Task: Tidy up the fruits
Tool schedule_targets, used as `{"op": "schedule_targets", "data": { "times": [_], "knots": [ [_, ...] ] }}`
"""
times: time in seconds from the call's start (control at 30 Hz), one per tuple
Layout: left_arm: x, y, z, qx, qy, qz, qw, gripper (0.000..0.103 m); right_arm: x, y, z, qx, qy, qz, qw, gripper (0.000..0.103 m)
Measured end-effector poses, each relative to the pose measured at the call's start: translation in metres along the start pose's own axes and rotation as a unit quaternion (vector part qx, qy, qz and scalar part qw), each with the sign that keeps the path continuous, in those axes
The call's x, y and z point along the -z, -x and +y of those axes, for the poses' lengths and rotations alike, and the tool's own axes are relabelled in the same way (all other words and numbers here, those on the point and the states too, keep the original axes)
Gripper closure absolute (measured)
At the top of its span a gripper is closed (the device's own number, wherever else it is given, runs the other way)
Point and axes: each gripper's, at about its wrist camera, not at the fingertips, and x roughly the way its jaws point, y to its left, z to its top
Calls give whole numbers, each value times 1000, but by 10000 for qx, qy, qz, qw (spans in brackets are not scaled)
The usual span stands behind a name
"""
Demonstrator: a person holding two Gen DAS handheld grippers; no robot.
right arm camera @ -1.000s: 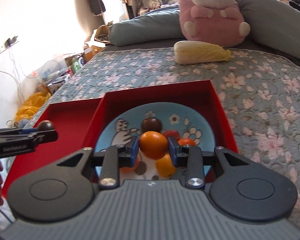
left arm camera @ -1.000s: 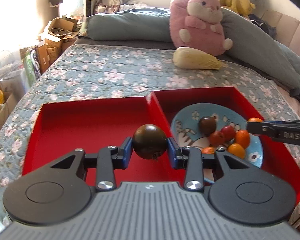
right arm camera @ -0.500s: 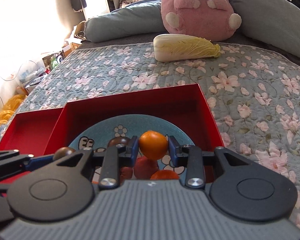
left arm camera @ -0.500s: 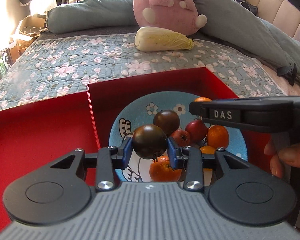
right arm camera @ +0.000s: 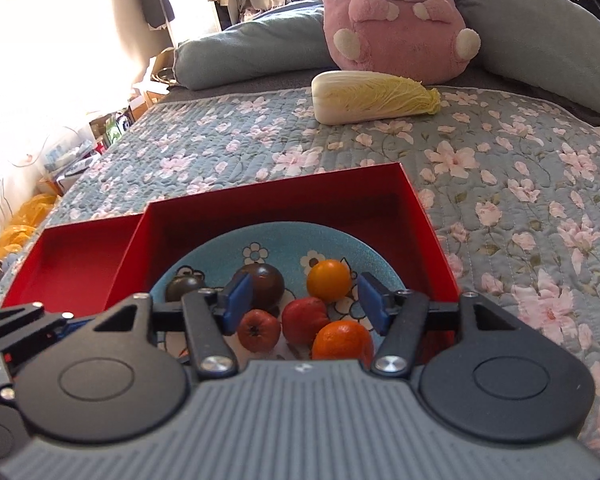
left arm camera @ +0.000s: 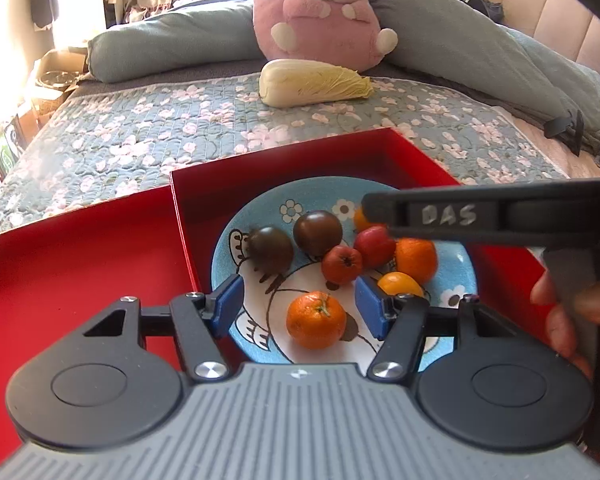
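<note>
A blue flowered plate [left arm camera: 260,344] sits in the right red tray [left arm camera: 380,152] and holds several fruits. In the left wrist view two dark tomatoes [left arm camera: 270,249] lie at its left, two red fruits [left arm camera: 342,263] in the middle, and oranges [left arm camera: 316,320] nearer and to the right. My left gripper [left arm camera: 298,307] is open and empty just above the plate. My right gripper [right arm camera: 304,304] is open and empty over the same plate [right arm camera: 364,252], with a yellow-orange fruit [right arm camera: 328,280] lying on the plate beyond its open fingers. The right gripper also crosses the left wrist view [left arm camera: 380,214].
An empty red tray [left arm camera: 80,264] adjoins the plate's tray on the left. Both rest on a floral quilt [right arm camera: 500,184]. A napa cabbage [left arm camera: 312,82] and a pink plush toy [left arm camera: 324,12] lie at the far side. Boxes and bags stand off the bed's left edge.
Both grippers opened. The left let go of a dark tomato onto the plate's left side. The right let go of its orange fruit, which now lies on the plate.
</note>
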Motion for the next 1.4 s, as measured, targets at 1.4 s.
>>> {"op": "schedule_targets", "data": {
  "times": [1.4],
  "knots": [
    [90, 180, -54, -1035, 761, -403, 9909, 0, 149, 214, 8, -323, 921, 547, 9937, 41]
  ]
}}
